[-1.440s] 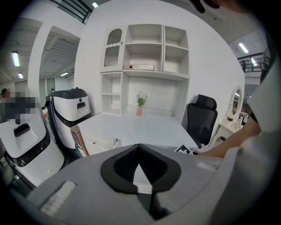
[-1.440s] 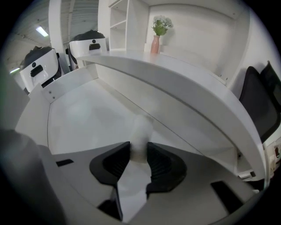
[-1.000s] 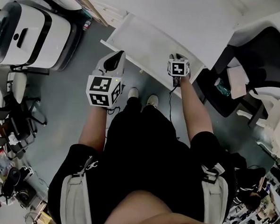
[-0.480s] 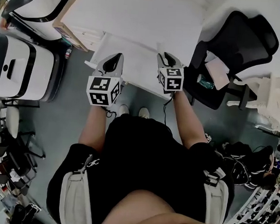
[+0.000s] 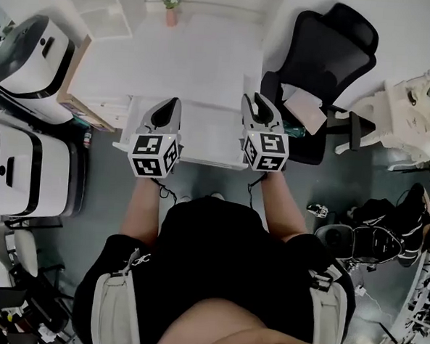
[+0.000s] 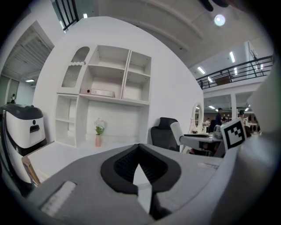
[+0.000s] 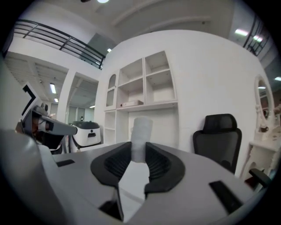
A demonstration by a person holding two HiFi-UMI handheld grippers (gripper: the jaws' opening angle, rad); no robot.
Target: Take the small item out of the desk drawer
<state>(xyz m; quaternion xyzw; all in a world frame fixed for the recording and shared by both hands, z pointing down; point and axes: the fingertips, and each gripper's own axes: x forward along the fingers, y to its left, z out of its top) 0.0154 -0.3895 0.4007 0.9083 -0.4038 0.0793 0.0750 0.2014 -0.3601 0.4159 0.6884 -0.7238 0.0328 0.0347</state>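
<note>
- Right gripper (image 7: 139,148) jaws, just closing further, clench a small white cylinder (image 7: 141,131)
- Left gripper (image 6: 139,154) jaws pressed together, empty, near the open drawer (image 5: 204,131)

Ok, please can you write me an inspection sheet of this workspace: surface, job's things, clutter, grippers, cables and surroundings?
Surface: white desk, its drawer pulled open; the visible part of the drawer looks bare.
Job's things: small white cylinder, out of the drawer, held between the right jaws.
Clutter: small vase with a plant at the desk's far edge.
Grippers: right hand-held gripper grips the cylinder, its jaws have just been closing; left hand-held gripper has its jaws together, empty.
Cables: a thin dark cable hangs under each gripper.
Surroundings: black office chair on the right, white machines on the left, white shelf unit behind the desk.
</note>
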